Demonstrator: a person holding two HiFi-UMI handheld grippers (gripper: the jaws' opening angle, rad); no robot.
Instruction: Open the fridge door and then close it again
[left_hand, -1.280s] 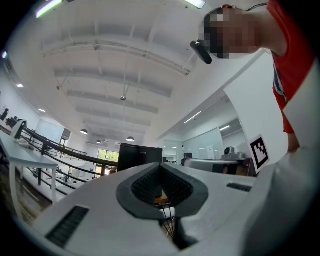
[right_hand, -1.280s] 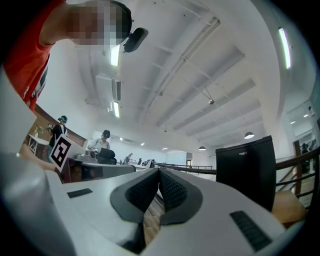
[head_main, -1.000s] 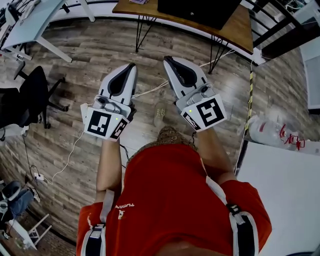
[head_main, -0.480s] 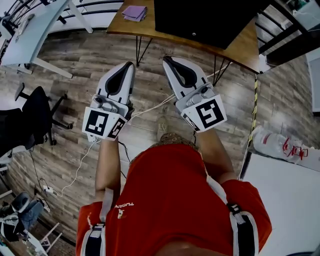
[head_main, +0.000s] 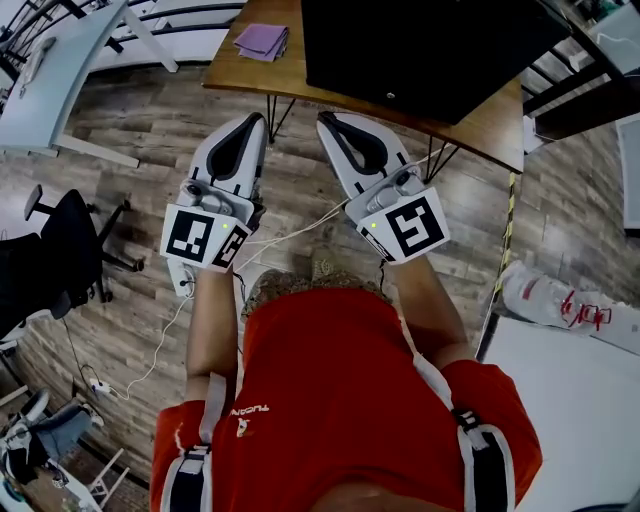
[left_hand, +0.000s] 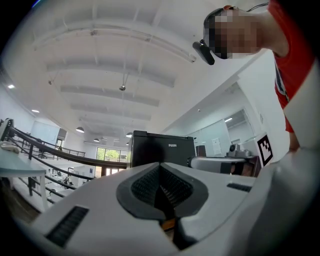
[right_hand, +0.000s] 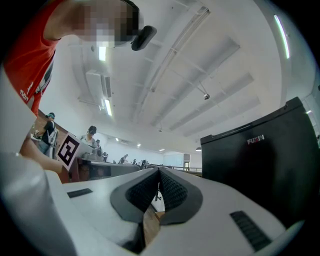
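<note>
A small black fridge (head_main: 430, 45) stands on a wooden table (head_main: 480, 100) at the top of the head view, its door closed. It also fills the right of the right gripper view as the fridge (right_hand: 265, 155) and shows beyond the jaws in the left gripper view as the fridge (left_hand: 162, 147). My left gripper (head_main: 255, 122) and right gripper (head_main: 328, 120) are held side by side over the floor, just short of the table's near edge. Both are shut with nothing between the pads. Neither touches the fridge.
A purple cloth (head_main: 262, 40) lies on the table's left end. A black office chair (head_main: 60, 240) stands at the left, a white desk (head_main: 60, 80) at the upper left. A white cable (head_main: 300, 225) runs over the wood floor. A white surface (head_main: 570, 400) is at the lower right.
The person has walked toward the table. The fridge and table have come nearer and lower in the head view, and both grippers now reach close to the table edge, still shut.
</note>
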